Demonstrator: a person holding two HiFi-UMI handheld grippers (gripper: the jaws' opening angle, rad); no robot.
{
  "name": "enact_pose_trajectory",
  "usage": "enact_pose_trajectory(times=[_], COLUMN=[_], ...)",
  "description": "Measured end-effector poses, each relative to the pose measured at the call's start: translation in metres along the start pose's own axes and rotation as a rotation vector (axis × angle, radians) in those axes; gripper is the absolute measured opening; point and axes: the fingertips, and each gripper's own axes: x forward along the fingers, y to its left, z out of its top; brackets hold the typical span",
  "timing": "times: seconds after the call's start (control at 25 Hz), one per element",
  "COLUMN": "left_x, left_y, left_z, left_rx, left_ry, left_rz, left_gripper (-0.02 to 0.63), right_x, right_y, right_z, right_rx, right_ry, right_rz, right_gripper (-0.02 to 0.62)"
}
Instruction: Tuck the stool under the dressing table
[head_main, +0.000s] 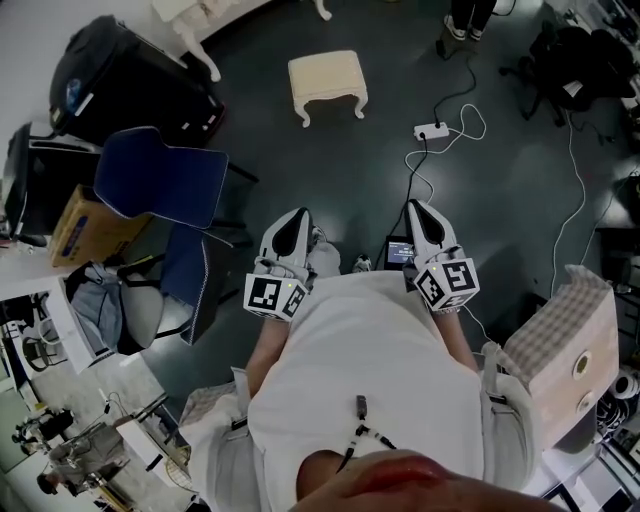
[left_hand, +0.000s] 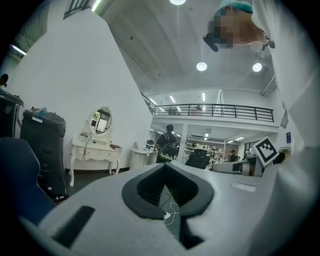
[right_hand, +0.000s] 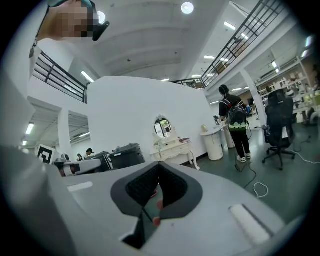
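Observation:
The cream upholstered stool (head_main: 327, 84) stands alone on the dark floor, well ahead of both grippers. A corner of the white dressing table (head_main: 203, 18) shows at the top left of the head view. It appears whole, with its oval mirror, against the white wall in the left gripper view (left_hand: 94, 150) and in the right gripper view (right_hand: 173, 148). My left gripper (head_main: 293, 224) and right gripper (head_main: 419, 210) are held side by side in front of the person's body, pointing toward the stool. Both are shut with nothing between the jaws (left_hand: 165, 165) (right_hand: 159, 165).
A blue chair (head_main: 164, 177), a black case (head_main: 128, 82) and a cardboard box (head_main: 84, 226) crowd the left side. A white power strip (head_main: 432, 130) with cables lies right of the stool. A checkered box (head_main: 560, 338) is at my right. A person (right_hand: 235, 126) stands near a white bin (right_hand: 215, 145).

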Motion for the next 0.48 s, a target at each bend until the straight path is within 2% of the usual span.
enact_pose_trajectory(times=[0.2, 0.32, 0.48], left_x=[0.025, 0.052, 0.094], left_y=[0.039, 0.065, 0.099], left_z=[-0.01, -0.012, 0.005], left_rx=[-0.11, -0.126, -0.135], left_ry=[0.015, 0.041, 0.037], left_rz=[0.01, 0.004, -0.038], left_gripper=[0.008, 0.008, 0.008], right_x=[0.042, 0.071, 0.109], right_y=[-0.012, -0.022, -0.035], right_z=[0.0, 0.009, 0.028], right_rx=[-0.013, 0.002, 0.059], right_ry=[0.02, 0.014, -0.015], right_rz=[-0.035, -0.081, -0.125], right_gripper=[0.008, 0.008, 0.008])
